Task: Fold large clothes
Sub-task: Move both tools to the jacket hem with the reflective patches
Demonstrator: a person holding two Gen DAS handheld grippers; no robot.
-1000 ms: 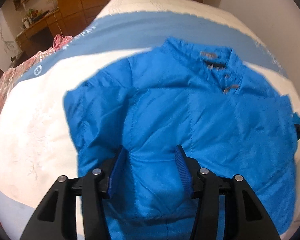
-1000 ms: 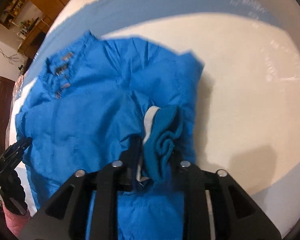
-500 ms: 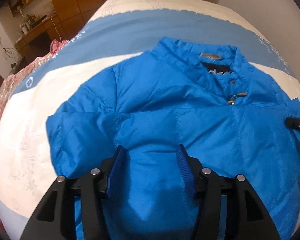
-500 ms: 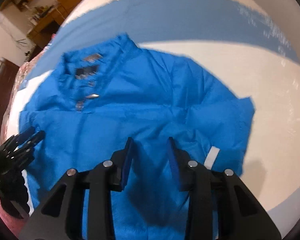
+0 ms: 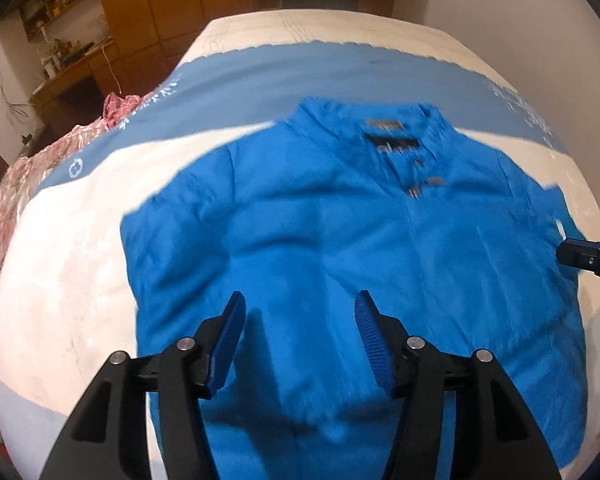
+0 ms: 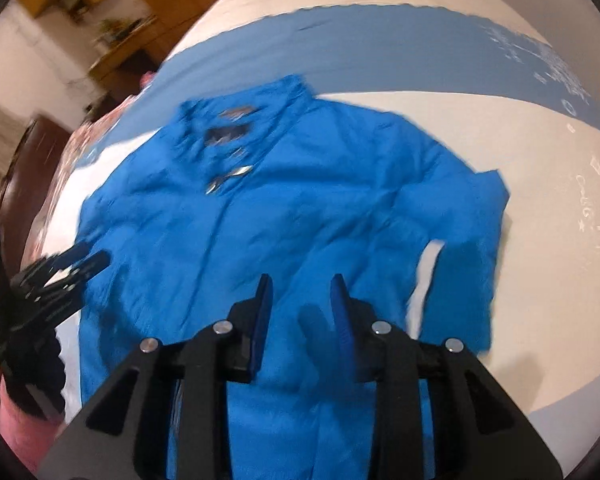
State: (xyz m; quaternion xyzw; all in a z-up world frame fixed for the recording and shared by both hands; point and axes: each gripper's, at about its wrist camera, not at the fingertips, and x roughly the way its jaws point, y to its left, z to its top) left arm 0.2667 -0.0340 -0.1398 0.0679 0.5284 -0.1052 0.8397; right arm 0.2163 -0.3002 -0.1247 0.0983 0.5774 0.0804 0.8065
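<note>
Hovering nearest the camera in the left wrist view, the left gripper [image 5: 299, 322] is held wide open above the lower front of a bright blue jacket [image 5: 340, 248]; nothing is gripped between its ribbed blue pads [image 5: 370, 338]. In the right wrist view the right gripper [image 6: 301, 312] is likewise seen parted, though less widely, and nothing is caught in it either; only the jacket's cloth lies below the gap. Both tools appear to be kept free and low over the hem side, probably so that the next hold can be chosen.

Beyond the fingers, the jacket is spread front-up on a bed [image 5: 60, 264], its sleeves laid inward across the chest so that the shape is roughly a rectangle. This arrangement is judged to be the narrowing step that comes ahead of a bottom-to-top fold. A pale patch [image 6: 428, 264], perhaps a label or lining, is exposed near the folded right sleeve; which it is cannot be told through the blur.

Farther off, the stand-up collar [image 5: 384, 120] with its dark label and metal zip pulls is pointed away from the person, onto a blue band [image 5: 300, 64] of the cream bedcover. A pink patterned cloth [image 5: 40, 160] is bunched at the bed's left edge. Wooden cupboards [image 5: 168, 0] are seen behind the bed.
</note>
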